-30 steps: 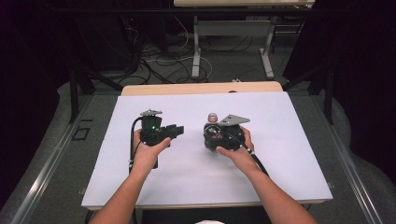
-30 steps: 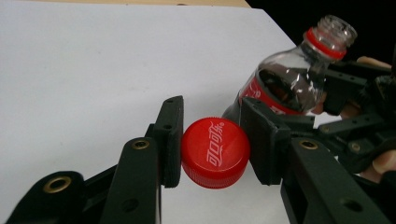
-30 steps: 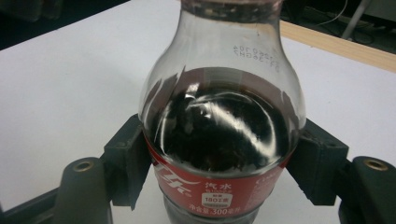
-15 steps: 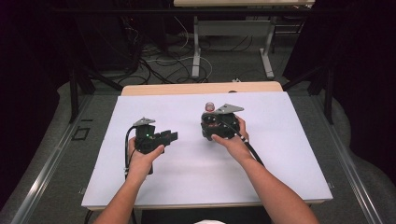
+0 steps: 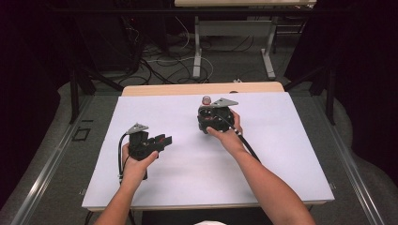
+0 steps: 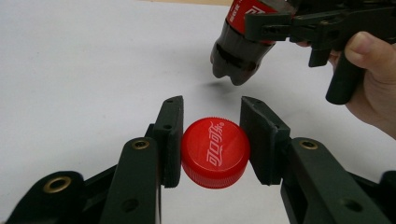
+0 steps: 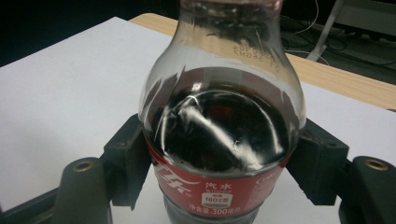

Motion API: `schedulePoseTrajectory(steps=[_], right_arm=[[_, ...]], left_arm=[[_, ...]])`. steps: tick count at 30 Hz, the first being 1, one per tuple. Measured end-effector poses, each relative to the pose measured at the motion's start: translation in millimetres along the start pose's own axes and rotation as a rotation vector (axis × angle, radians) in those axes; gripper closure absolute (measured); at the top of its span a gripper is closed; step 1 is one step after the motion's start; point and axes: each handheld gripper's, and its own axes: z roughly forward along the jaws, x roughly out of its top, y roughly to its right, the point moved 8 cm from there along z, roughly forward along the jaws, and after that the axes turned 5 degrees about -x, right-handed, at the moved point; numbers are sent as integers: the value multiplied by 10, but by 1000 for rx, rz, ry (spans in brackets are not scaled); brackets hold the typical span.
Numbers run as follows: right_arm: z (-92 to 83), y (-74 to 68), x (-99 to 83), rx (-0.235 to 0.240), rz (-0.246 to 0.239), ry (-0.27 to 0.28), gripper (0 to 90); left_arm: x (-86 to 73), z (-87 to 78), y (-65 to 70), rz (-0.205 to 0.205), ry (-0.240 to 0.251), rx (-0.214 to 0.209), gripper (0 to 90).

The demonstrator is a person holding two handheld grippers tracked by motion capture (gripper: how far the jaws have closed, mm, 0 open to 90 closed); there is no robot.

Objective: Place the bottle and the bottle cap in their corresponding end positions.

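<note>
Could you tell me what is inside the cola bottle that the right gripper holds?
The bottle holds dark cola up to its shoulder, and the neck above is clear. The red label covers what lies lower down.

Red cap [image 6: 215, 152] clamped between jaws over the white table; uncapped cola bottle [image 7: 223, 126], red-labelled, held upright.

**Plastic, rubber and matt board**

My left gripper [image 6: 211, 140] pinches a red cap [image 6: 215, 152] of glossy plastic, its rim finely ridged; the jaws look like matt black plastic with brass-coloured rivets; my right gripper [image 7: 224, 165] clasps a clear, shiny plastic bottle [image 7: 223, 126] with a smooth red label; the table [image 5: 281, 140] is matt white, its far edge pale wood.
</note>
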Motion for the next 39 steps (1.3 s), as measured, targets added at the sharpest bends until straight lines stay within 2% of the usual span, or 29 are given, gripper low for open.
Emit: schedulePoseTrajectory(steps=[7, 18, 19, 23, 27, 33, 36, 37, 39], right_arm=[[119, 15, -79, -14, 14, -13, 297], [142, -93, -234, -26, 0, -9, 293], [136, -96, -239, -29, 14, -9, 293], [122, -101, -258, -31, 18, -7, 287], [113, -107, -277, -21, -9, 2, 281], [102, -105, -296, 0, 11, -5, 253], [86, -97, -337, 10, 14, -32, 214], [90, -94, -340, 9, 16, -20, 202], [75, -86, -366, 17, 18, -33, 172]], left_arm=[[-21, -18, -32, -9, 8, 5, 612], [-61, 12, -32, -5, -12, 8, 611], [-61, 20, -31, -6, -8, 11, 611], [-78, 39, -21, -5, -20, 9, 611], [-90, 70, -8, 4, -21, 10, 611], [-124, 146, 20, 6, -45, 4, 611], [-148, 197, 47, 11, -62, -5, 611], [-154, 219, 55, 13, -61, -4, 611], [-170, 259, 76, 21, -70, -8, 611]])
